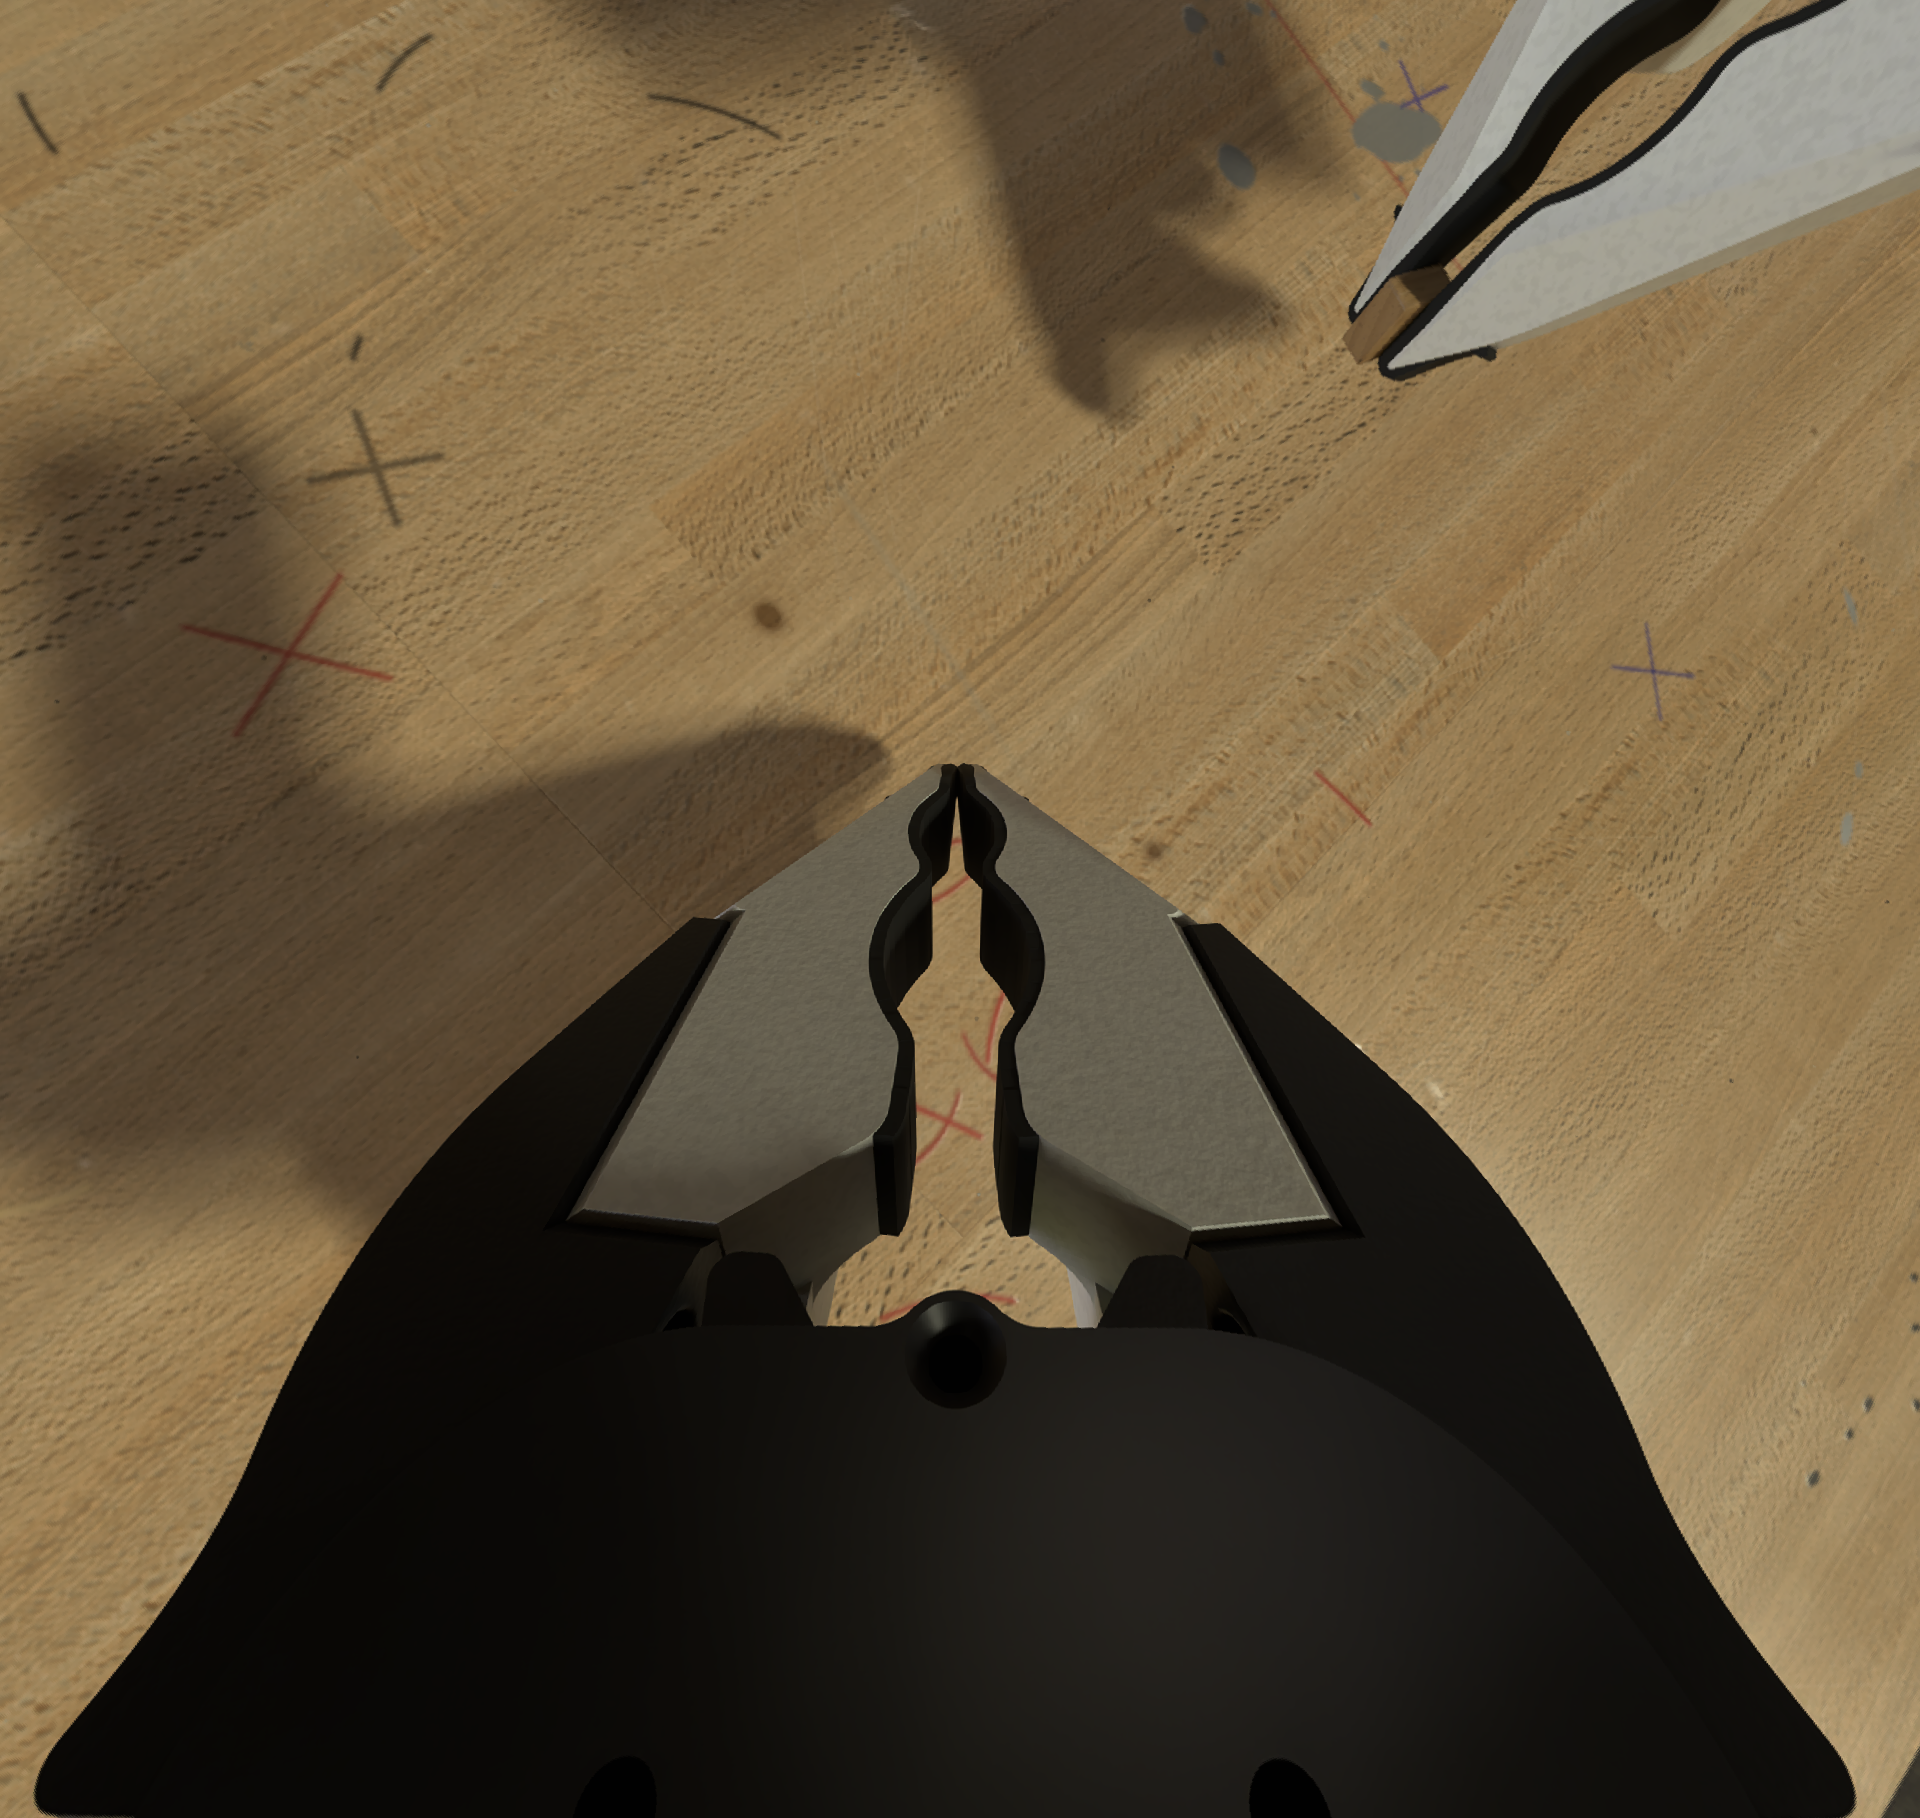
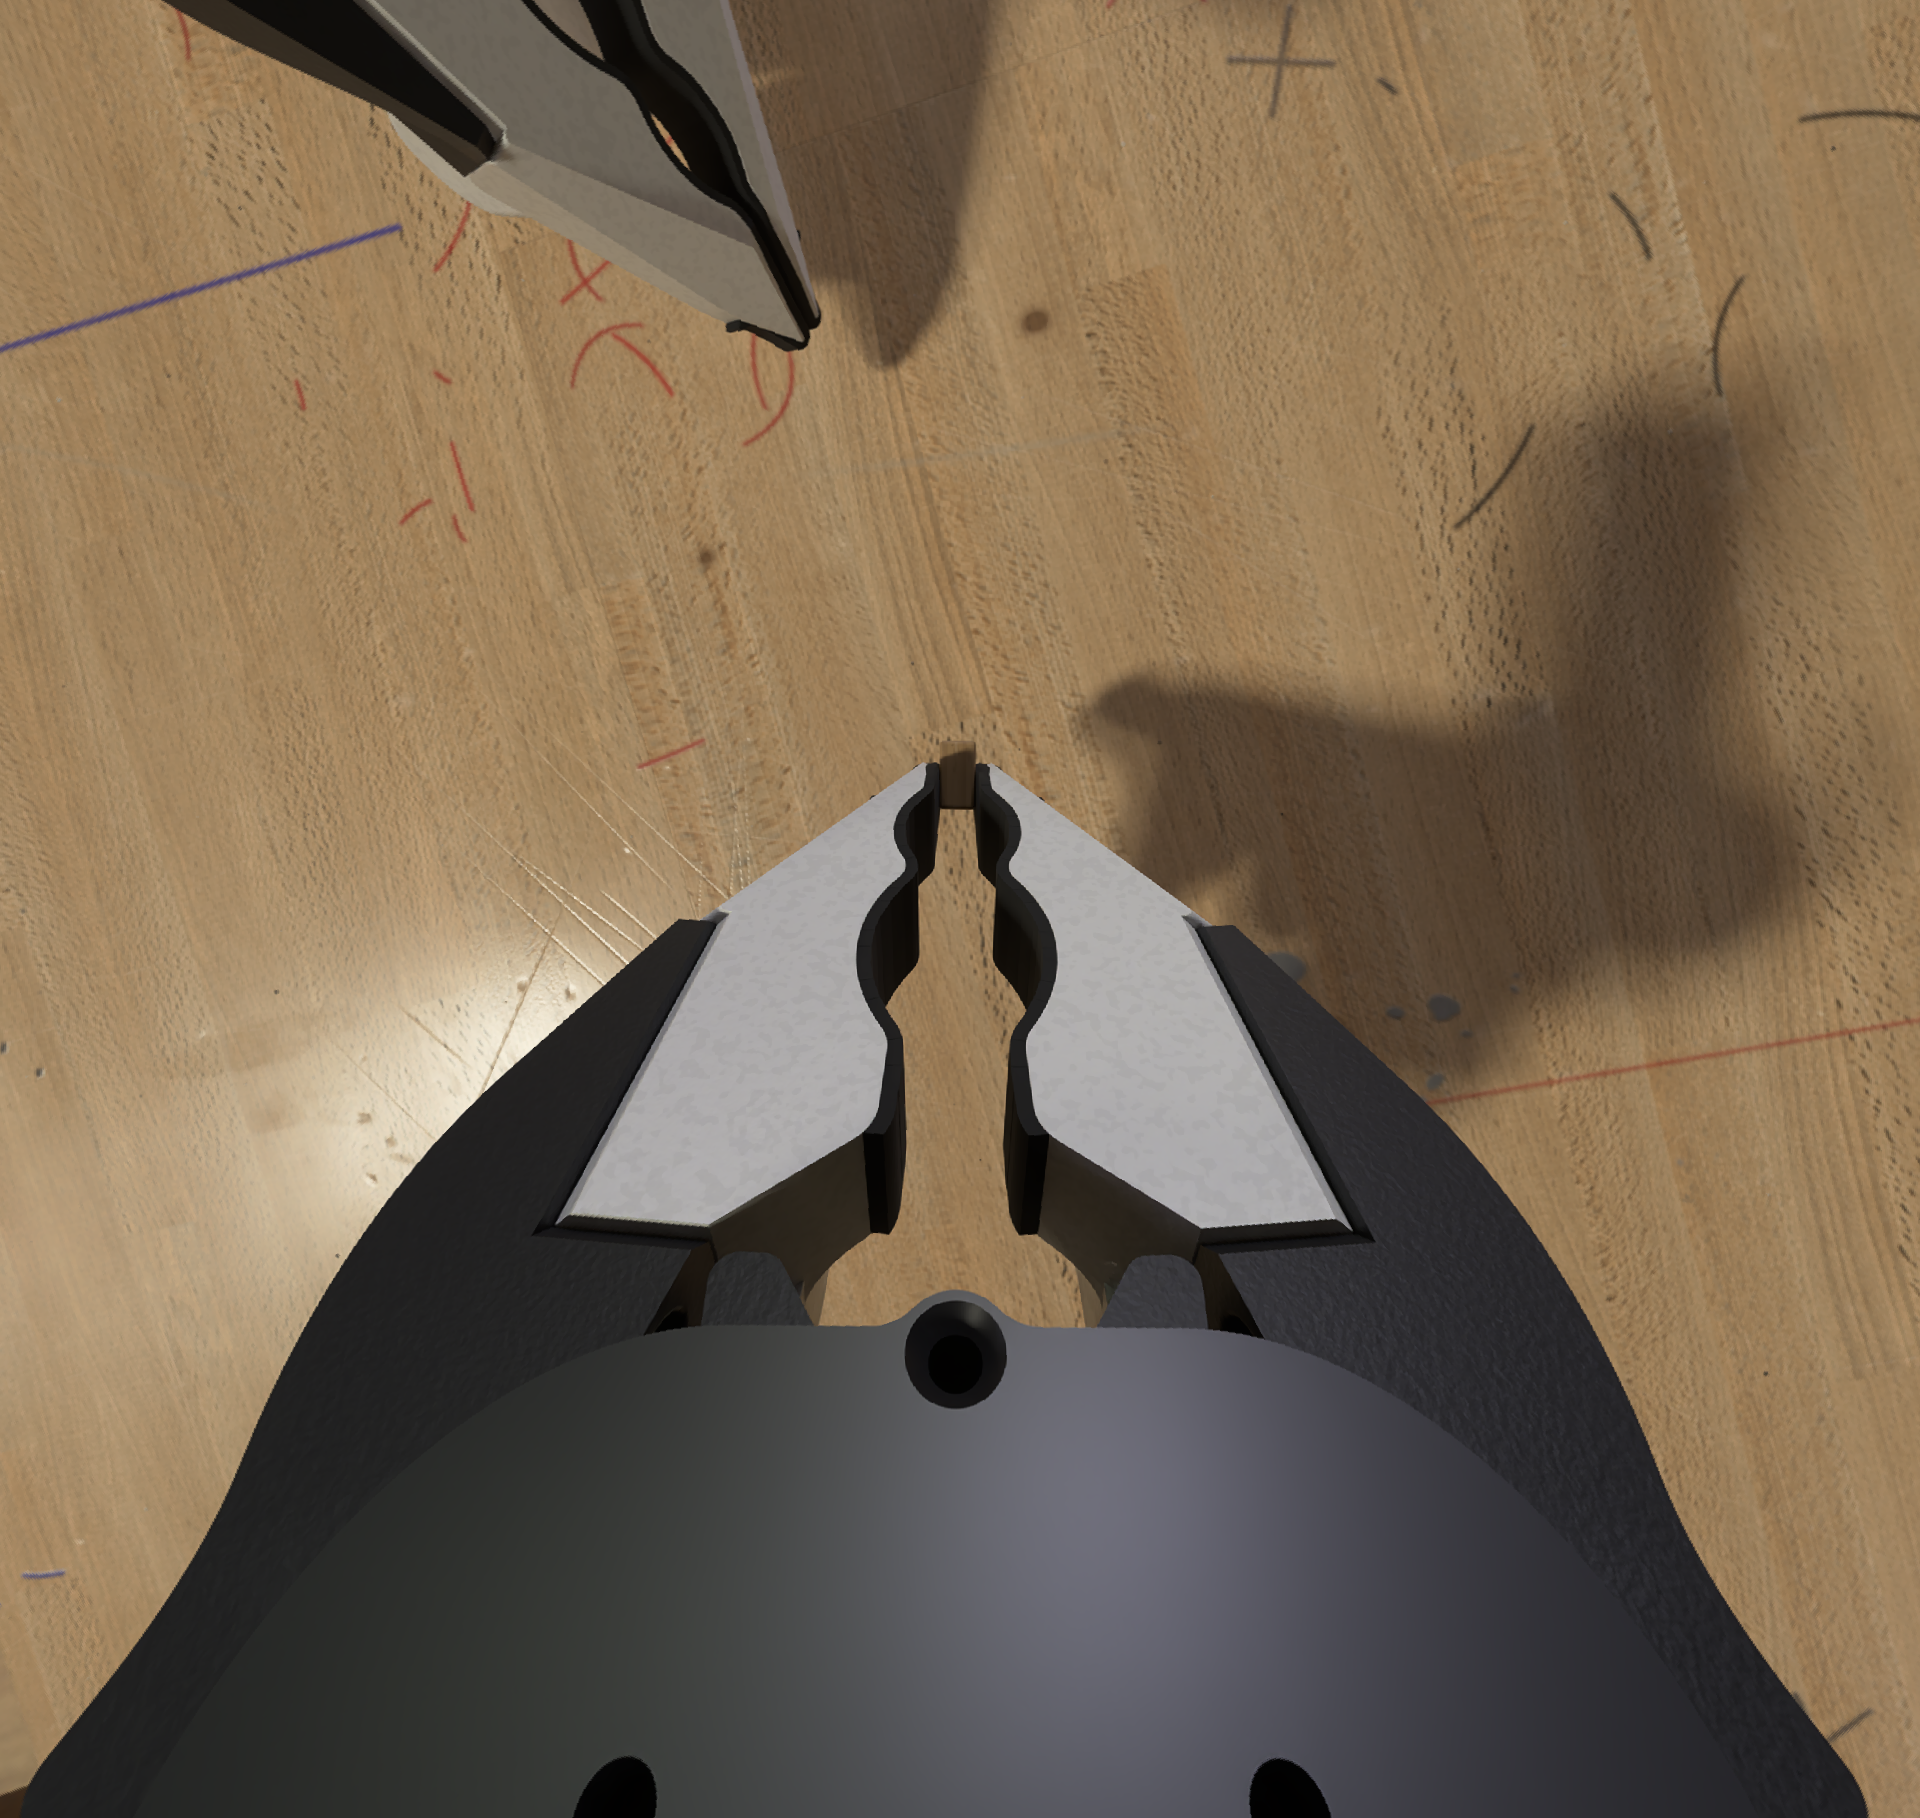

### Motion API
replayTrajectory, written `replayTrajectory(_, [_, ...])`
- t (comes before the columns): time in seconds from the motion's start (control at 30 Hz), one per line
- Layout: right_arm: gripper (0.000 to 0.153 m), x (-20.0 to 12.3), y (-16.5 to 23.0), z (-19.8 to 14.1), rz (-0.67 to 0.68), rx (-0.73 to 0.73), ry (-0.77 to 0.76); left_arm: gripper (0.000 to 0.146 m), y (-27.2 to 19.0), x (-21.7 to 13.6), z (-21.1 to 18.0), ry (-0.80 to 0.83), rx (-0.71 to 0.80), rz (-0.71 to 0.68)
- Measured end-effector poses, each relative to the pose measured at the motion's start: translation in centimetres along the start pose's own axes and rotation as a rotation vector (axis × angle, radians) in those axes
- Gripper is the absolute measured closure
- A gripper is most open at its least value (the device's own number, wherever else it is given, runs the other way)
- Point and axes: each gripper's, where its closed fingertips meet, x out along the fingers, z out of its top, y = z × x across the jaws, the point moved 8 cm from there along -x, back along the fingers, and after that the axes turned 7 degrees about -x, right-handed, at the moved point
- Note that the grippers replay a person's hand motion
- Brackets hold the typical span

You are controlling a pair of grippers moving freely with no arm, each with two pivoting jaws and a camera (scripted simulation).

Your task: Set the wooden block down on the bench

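Note:
A small wooden block (image 2: 957, 773) sits pinched between the tips of my right gripper (image 2: 957, 781), which is shut on it just above the bench (image 2: 312, 729). In the left wrist view the same right gripper (image 1: 1387, 334) reaches in from the upper right, with the wooden block (image 1: 1387, 312) at its tips close to the bench surface (image 1: 935, 418); whether the block touches the wood I cannot tell. My left gripper (image 1: 957, 776) is shut and empty, its tips together over the bench. It also shows in the right wrist view (image 2: 790, 329) at the upper left.
The bench is light wood planks with red, black and blue pencil crosses and arcs, grey paint specks (image 1: 1392, 132) and dark shadows of both grippers. A bright glare patch (image 2: 457, 1051) lies at the left of the right wrist view.

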Motion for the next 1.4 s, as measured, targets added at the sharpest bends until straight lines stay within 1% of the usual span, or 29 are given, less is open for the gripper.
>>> replayTrajectory(0.27, [0.147,0.13,0.25,0.26,-0.009,-0.026,0.023,0.146,0.1,-0.03,0.08,-0.004,-0.003,0.0])
replayTrajectory(1.23, [0.147,0.13,0.66,0.9,-0.046,-0.04,0.052,0.146,-0.05,0.05,-0.51,-0.006,-0.007,-0.02])
replayTrajectory(1.4, [0.147,-0.67,0.52,0.88,-0.075,-0.022,0.039,0.146,-0.09,0.02,-0.22,-0.012,0.003,-0.032])
